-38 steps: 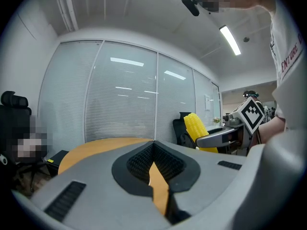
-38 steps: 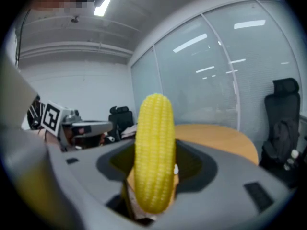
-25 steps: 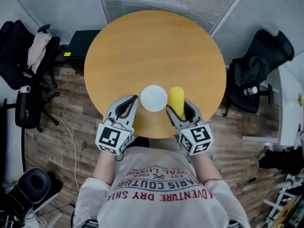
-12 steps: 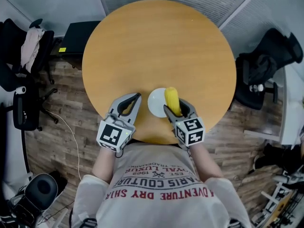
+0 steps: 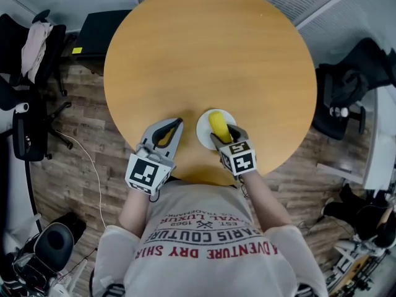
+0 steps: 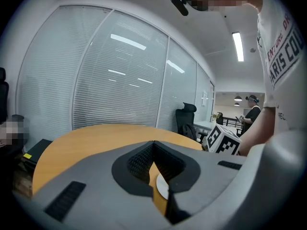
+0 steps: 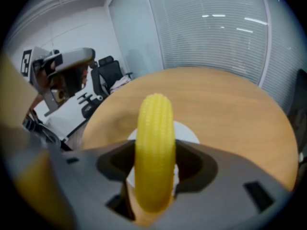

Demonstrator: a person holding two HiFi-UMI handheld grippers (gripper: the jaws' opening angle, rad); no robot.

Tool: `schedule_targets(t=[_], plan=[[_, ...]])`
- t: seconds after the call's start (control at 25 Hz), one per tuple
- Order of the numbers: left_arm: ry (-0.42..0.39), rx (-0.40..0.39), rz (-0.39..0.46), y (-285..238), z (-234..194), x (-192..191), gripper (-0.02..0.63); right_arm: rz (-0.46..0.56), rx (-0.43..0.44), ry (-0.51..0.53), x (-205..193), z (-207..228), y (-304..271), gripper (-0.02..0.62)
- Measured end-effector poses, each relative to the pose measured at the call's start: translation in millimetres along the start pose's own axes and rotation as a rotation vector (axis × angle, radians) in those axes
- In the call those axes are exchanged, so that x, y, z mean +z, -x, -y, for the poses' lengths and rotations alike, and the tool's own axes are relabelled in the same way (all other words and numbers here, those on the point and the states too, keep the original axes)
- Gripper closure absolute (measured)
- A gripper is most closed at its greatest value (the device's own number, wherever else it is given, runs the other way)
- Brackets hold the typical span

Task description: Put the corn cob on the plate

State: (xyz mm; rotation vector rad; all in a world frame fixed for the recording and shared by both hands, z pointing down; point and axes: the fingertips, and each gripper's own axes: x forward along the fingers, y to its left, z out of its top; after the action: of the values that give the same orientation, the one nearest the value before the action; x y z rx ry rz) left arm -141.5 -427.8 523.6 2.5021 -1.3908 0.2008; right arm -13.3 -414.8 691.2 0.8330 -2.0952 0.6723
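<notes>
A yellow corn cob (image 5: pixel 216 124) (image 7: pixel 154 147) is clamped lengthwise in my right gripper (image 5: pixel 221 133) (image 7: pixel 152 169), whose jaws are shut on it. It hangs over the small white plate (image 5: pixel 205 132) (image 7: pixel 187 131) near the table's front edge. Whether the cob touches the plate cannot be told. My left gripper (image 5: pixel 168 133) (image 6: pixel 156 169) rests just left of the plate with its jaws shut and nothing between them. A sliver of the plate (image 6: pixel 162 189) shows below its jaws.
The round wooden table (image 5: pixel 210 54) spreads beyond the plate. Black office chairs (image 5: pixel 28 73) (image 5: pixel 356 91) stand on the wood floor at both sides. Another person (image 6: pixel 250 110) stands far off in the left gripper view.
My right gripper has carried the corn cob leftward, from beside the plate to over it. The left gripper has stayed about where it was.
</notes>
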Motion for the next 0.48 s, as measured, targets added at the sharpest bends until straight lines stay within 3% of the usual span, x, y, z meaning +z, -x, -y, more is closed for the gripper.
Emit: schedule_targets(t=[0.48], plan=[[0.024, 0.014, -0.037, -1.1, -16.6, -14.4, 0.572, -0.104, 0.021, 0.018, -12.7, -5.9, -29.9, 0.333]])
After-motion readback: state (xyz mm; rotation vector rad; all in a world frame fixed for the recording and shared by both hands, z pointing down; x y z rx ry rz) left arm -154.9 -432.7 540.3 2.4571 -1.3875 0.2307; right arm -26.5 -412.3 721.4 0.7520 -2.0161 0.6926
